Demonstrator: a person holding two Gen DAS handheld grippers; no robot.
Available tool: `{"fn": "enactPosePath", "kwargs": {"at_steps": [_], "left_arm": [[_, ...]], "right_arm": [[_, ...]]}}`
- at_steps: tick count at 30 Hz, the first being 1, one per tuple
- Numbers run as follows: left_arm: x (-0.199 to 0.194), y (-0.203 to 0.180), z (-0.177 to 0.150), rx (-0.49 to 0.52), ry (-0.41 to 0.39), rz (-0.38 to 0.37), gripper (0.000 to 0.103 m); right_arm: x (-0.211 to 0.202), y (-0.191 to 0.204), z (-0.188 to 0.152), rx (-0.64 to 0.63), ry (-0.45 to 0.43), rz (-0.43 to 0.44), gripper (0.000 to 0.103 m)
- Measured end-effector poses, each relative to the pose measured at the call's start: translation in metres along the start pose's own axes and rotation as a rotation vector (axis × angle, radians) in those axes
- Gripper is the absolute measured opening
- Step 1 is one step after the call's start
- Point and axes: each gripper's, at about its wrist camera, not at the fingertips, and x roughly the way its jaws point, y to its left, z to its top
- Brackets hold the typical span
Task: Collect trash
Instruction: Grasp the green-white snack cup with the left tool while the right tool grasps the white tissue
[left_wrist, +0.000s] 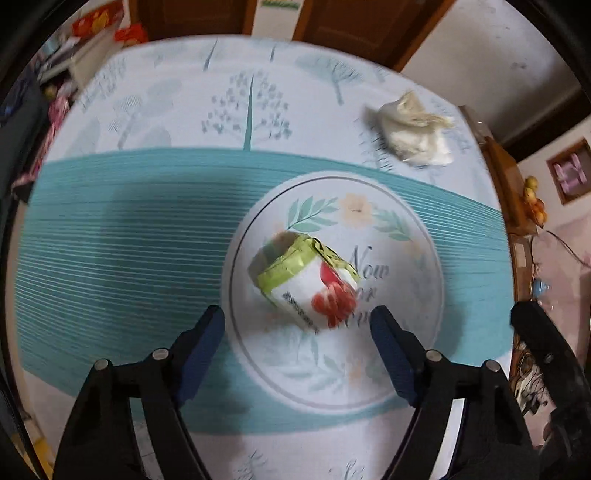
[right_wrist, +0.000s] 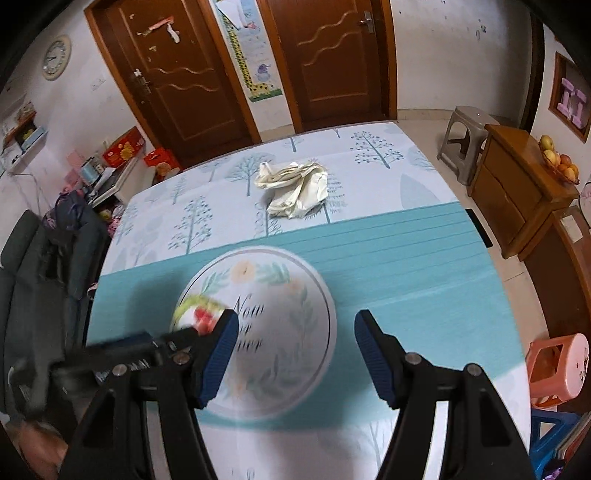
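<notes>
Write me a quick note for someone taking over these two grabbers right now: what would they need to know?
Left gripper: open, empty, right above the carton.
Right gripper: open, empty, over the printed circle.
Carton: lying on its side on the tablecloth, inside the circle.
Crumpled bag: farther back on the cloth, untouched.
Done: nothing collected.
Left: pick up the carton, then the bag. No bin in view.

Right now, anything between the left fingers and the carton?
Nothing: only bare tablecloth in the gap. The carton lies just ahead of the open left gripper, untouched, in the left wrist view.
</notes>
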Motion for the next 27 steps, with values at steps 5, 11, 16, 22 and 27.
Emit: {"fn": "enactPosePath", "kwargs": {"at_steps": [5,11,16,22,27], "left_arm": [[0.024,0.001,0.005,-0.041,0.01,0.026,0.062],[0.02,-0.005,0.011,-0.011,-0.063,-0.013,0.036],[0.009,-0.01,0.039,0.045,-0.119,-0.01,0.027],[-0.006,0.007,0.08,0.018,-0.188,-0.008,0.024],[-0.013,0.019,0.101,-0.006,-0.21,-0.025,0.023]], "right_arm": [[0.028,-0.003,0.03,0.033,0.007,0.02,0.065],[0.054,-0.012,0.064,0.155,0.026,0.086,0.065],[0.075,-0.019,0.09,0.23,0.033,0.103,0.065],[0.101,-0.026,0.12,0.307,0.028,0.095,0.065],[0.127,-0.036,0.136,0.378,0.042,0.08,0.065]]}}
